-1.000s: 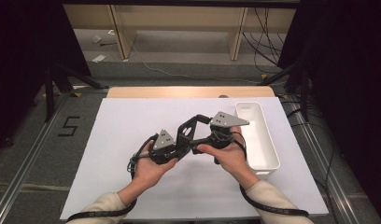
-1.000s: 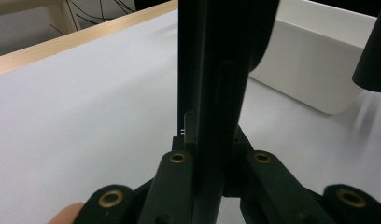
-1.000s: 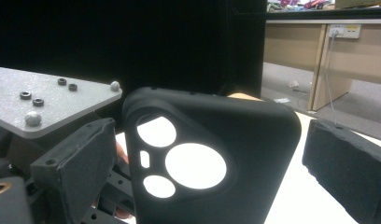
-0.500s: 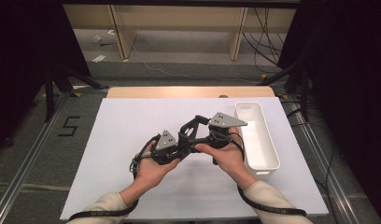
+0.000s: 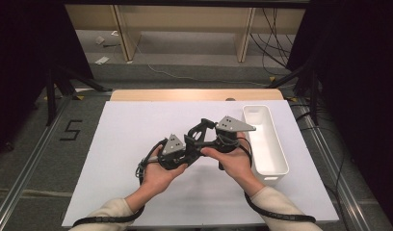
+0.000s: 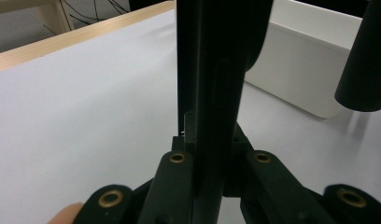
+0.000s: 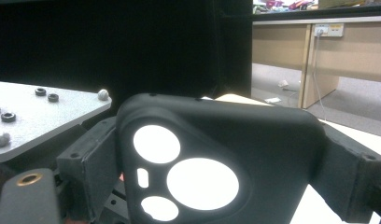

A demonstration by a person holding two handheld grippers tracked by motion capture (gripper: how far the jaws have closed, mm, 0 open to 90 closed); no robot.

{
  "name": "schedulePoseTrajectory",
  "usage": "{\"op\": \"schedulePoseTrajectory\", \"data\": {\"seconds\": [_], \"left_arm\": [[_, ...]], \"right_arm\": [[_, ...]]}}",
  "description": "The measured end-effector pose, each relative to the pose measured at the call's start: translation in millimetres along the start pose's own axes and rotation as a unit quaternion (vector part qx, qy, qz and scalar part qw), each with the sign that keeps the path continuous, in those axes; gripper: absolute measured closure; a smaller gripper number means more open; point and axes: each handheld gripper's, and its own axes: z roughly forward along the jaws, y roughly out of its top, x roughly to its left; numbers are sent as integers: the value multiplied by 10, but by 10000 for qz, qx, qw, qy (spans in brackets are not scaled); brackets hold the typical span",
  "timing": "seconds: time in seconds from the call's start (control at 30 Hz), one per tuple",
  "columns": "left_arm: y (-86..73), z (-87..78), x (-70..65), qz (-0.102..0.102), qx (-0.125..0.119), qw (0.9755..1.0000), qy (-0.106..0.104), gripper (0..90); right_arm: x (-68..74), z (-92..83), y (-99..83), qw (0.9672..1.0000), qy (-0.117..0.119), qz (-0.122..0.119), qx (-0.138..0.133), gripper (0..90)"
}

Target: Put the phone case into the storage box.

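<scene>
Both hands hold the grippers close together above the middle of the white table (image 5: 137,130). A black phone case (image 7: 216,158) with round camera cut-outs is between them. My left gripper (image 6: 212,154) is shut on the case (image 6: 216,70), which stands edge-on between its jaws. My right gripper (image 7: 216,186) has just been closing its wide-set jaws, and its pads touch the case's two side edges. From above, the left gripper (image 5: 193,142) and right gripper (image 5: 206,132) meet at the case (image 5: 200,130).
A long white bin (image 5: 264,139) stands at the table's right side, close to the right hand; it also shows as the white bin (image 6: 300,65). The left gripper's grey plate (image 7: 34,121) sits beside the case. A wooden table edge (image 5: 194,94) runs along the back.
</scene>
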Motion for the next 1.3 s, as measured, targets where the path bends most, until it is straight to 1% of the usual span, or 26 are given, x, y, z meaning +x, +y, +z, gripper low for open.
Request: {"op": "schedulePoseTrajectory", "data": {"seconds": [0.63,0.77,0.9,0.97,1.0,1.03,1.07,1.1,1.13,1.23,1.27,1.3], "left_arm": [[17,-11,0,39,-70,10000,-19,844],[23,-16,1,97,-64,9999,-41,842],[18,-22,2,139,-94,9998,-97,837],[21,-30,5,186,-110,9997,-126,813],[24,-35,7,205,-122,9996,-150,782],[26,-41,11,239,-130,9994,-233,735],[27,-46,12,254,-171,9991,-309,659],[26,-59,10,284,-214,9989,-308,569],[24,-75,10,343,-230,9987,-302,470],[13,-131,26,459,-105,9987,-182,227],[5,-151,37,509,-84,9986,-141,169],[-3,-167,48,532,-85,9985,-109,144]], "right_arm": [[25,-16,24,10000,-62,-29,-71,146],[30,-24,30,9999,-89,-22,-87,148],[27,-27,32,10000,-60,1,-66,150],[21,-27,30,10000,-55,31,-62,151],[17,-30,30,10000,-60,46,-65,151],[11,-33,33,9999,-46,57,-68,152],[7,-38,37,9999,-49,55,-73,152],[2,-42,42,9999,-53,32,-81,152],[0,-47,47,9999,-55,41,-88,152],[-9,-62,53,9999,-64,28,-96,152],[-15,-64,53,9999,-73,25,-97,152],[-22,-65,51,9999,-86,16,-102,152]]}}
